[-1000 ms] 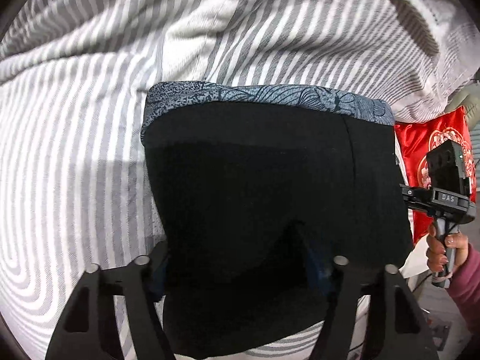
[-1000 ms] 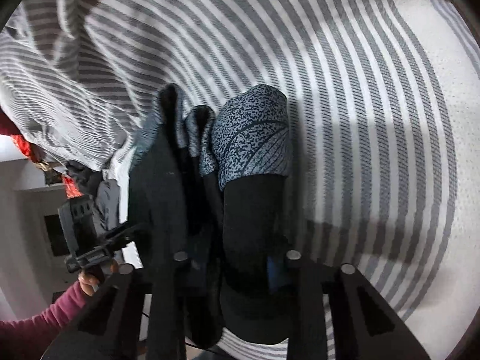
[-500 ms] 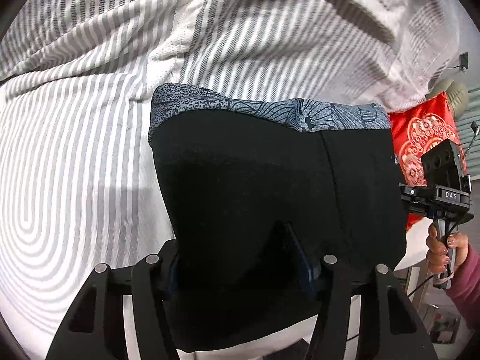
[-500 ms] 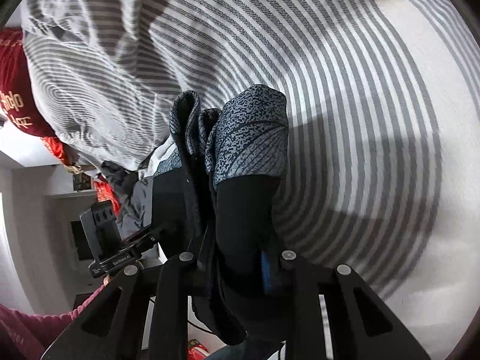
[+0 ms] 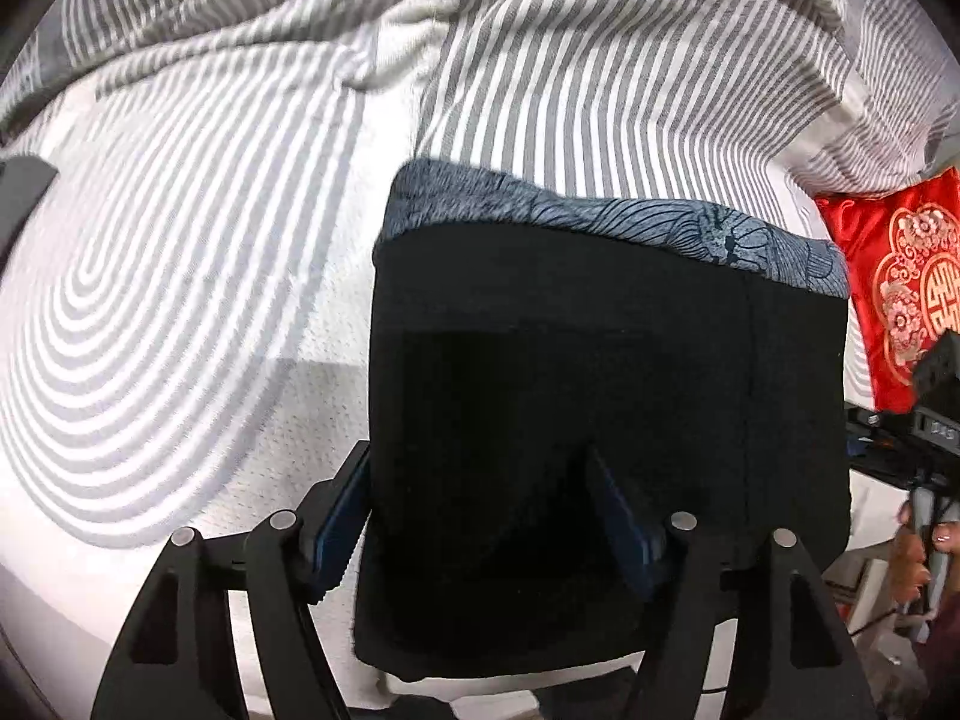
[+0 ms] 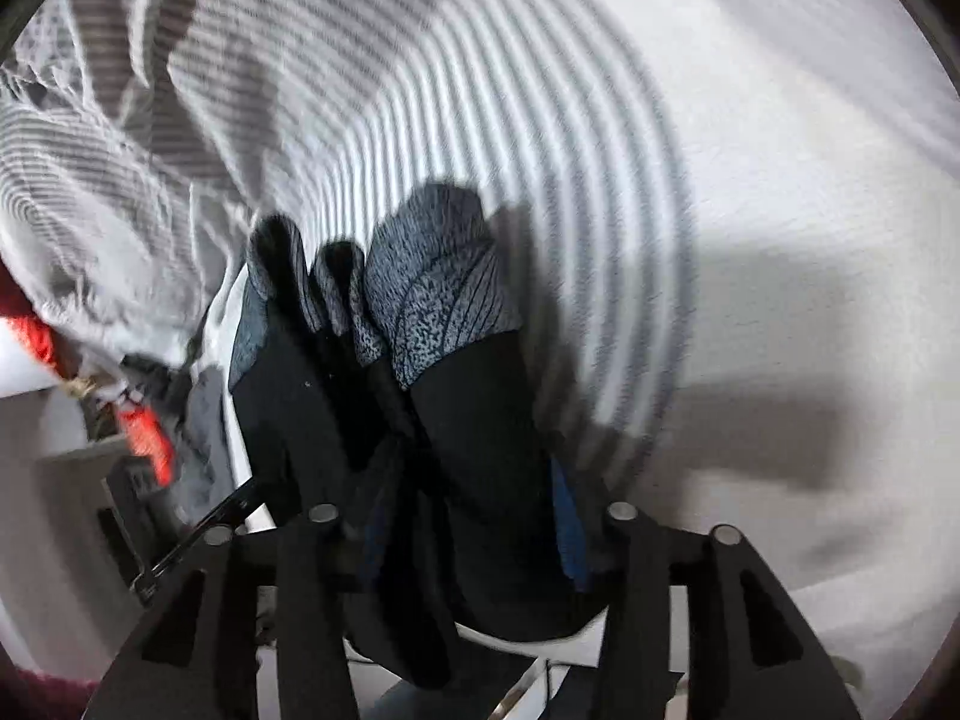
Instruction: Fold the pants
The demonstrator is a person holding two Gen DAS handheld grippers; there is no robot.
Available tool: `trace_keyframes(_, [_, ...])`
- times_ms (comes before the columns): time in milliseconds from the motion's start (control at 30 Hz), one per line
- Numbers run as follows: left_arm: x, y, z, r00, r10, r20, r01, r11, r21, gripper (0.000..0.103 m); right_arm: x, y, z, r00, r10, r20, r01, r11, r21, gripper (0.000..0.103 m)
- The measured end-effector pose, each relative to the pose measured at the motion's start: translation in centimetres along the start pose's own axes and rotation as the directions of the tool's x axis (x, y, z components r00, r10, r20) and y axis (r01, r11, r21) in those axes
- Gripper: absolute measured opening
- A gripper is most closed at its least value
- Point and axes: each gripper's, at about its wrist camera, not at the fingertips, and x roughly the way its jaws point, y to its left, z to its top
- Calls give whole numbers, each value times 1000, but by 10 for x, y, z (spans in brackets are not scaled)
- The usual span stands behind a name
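Left gripper (image 5: 480,516): jaws opening, standing wide. The black pants (image 5: 600,390) hang between them; the blue pad of the left finger (image 5: 336,531) lies against the fabric edge, the right finger shows through a fold of the cloth. Whether the pads press the fabric cannot be told with certainty; the cloth fills the gap.

Right gripper (image 6: 468,540): jaws opening, moderately apart. The bunched side of the pants (image 6: 474,414) sits between them, and a blue pad (image 6: 570,531) lies against the fabric on the right. The view is motion-blurred.

Pants: black, with a grey-blue patterned waistband (image 5: 630,222) at the far edge. Held up broadside across the left wrist view, seen end-on as several stacked folds in the right wrist view. The waistband end lies toward the bed, near its surface.

Hand pose: both grippers point steeply downward at the bed. In the left wrist view the right-hand gripper (image 5: 936,414) shows at the right edge, with the person's hand (image 5: 918,552) round its handle.

Surface: bed sheet (image 5: 180,300), white with grey stripes in concentric curves, and a rumpled striped duvet (image 5: 600,60) beyond.

Room: a red cushion (image 5: 888,282) with gold ornament at the bed's right; pale wall and floor at the lower left of the right wrist view.
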Motion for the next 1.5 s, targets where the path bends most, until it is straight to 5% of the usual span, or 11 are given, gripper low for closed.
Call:
trace_keyframes(100, [-9, -6, 5, 999, 36, 29, -37, 998, 44, 72, -25, 15, -5, 993, -71, 92, 76, 996, -50, 51])
trace_keyframes(167, [-16, -8, 9, 998, 41, 49, -44, 997, 56, 72, -37, 30, -9, 991, -48, 129, 61, 993, -100, 51])
trace_keyframes(333, [-25, -13, 26, 995, 59, 74, -64, 996, 54, 72, -7, 53, -13, 1000, 1, 22, 3, 983, -183, 50])
trace_keyframes(433, [-28, -16, 26, 993, 77, 86, -83, 994, 72, 72, 24, 62, -15, 997, -36, -61, 24, 981, -194, 12])
trace_keyframes(500, [-32, -19, 26, 992, 84, 97, -93, 992, 91, 72, 15, 64, -24, 998, -36, -44, 25, 975, -221, 7])
trace_keyframes(667, [-31, -25, 25, 991, 83, 105, -96, 987, 128, 72, 6, 59, -40, 989, -143, -43, 126, 956, -267, 6])
trace_keyframes(800, [-22, -34, 26, 991, 99, 92, -111, 984, 141, 72, 7, 41, -37, 991, -123, -56, 111, 977, -181, 8])
trace_keyframes(1000, [-37, -46, 39, 976, 116, 181, -154, 966, 210, 72, -27, 65, -32, 973, -219, 77, 231, 946, -227, 15])
trace_keyframes(1133, [-35, -48, 50, 977, 106, 184, -142, 969, 200, 72, -52, 90, -20, 974, -154, 168, 195, 944, -268, 15])
trace_keyframes(1300, [-8, -59, 57, 985, 101, 137, -128, 969, 210, 73, -14, 102, 0, 969, -206, 136, 240, 916, -323, 15])
trace_keyframes(1500, [23, -46, 70, 987, 107, 123, -124, 982, 140, 87, 26, 84, 23, 946, -283, 156, 318, 902, -291, 9])
